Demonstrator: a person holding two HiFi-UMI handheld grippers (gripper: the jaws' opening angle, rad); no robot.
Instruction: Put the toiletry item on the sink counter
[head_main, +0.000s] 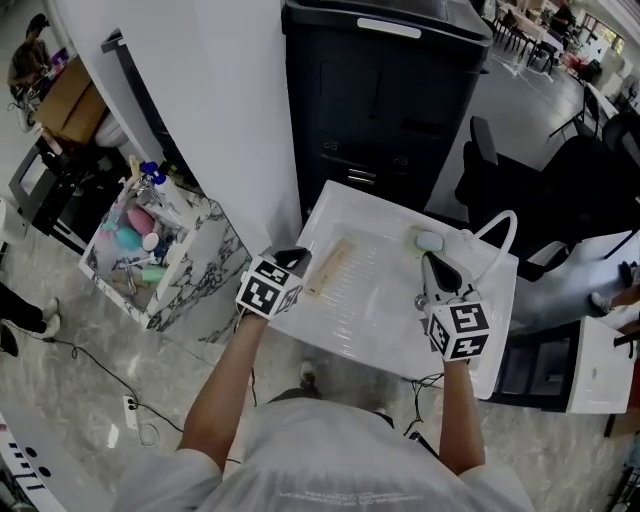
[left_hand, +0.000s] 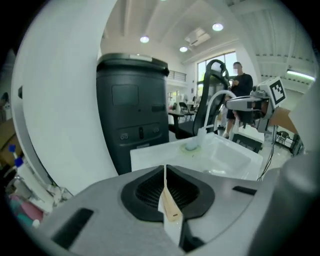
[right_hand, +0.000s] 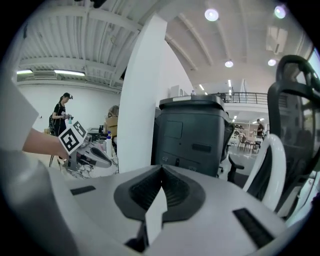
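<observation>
A flat, pale beige toiletry item (head_main: 335, 266) lies on the white sink counter (head_main: 350, 320), left of the basin. My left gripper (head_main: 297, 259) hovers just beside the item's left edge, and its jaws are shut. In the left gripper view (left_hand: 165, 172) a thin beige sliver (left_hand: 171, 206) shows in the seam between the jaws; I cannot tell what it is. My right gripper (head_main: 434, 270) hangs over the basin's right side near the faucet, also shut (right_hand: 161, 172), with nothing between its fingers.
A white curved faucet (head_main: 497, 232) and a small round pale-green thing (head_main: 430, 241) sit at the counter's back right. A marble-patterned caddy (head_main: 205, 262) with several bottles stands left of the sink. A tall dark machine (head_main: 385, 95) is behind, with office chairs (head_main: 560, 180) to the right.
</observation>
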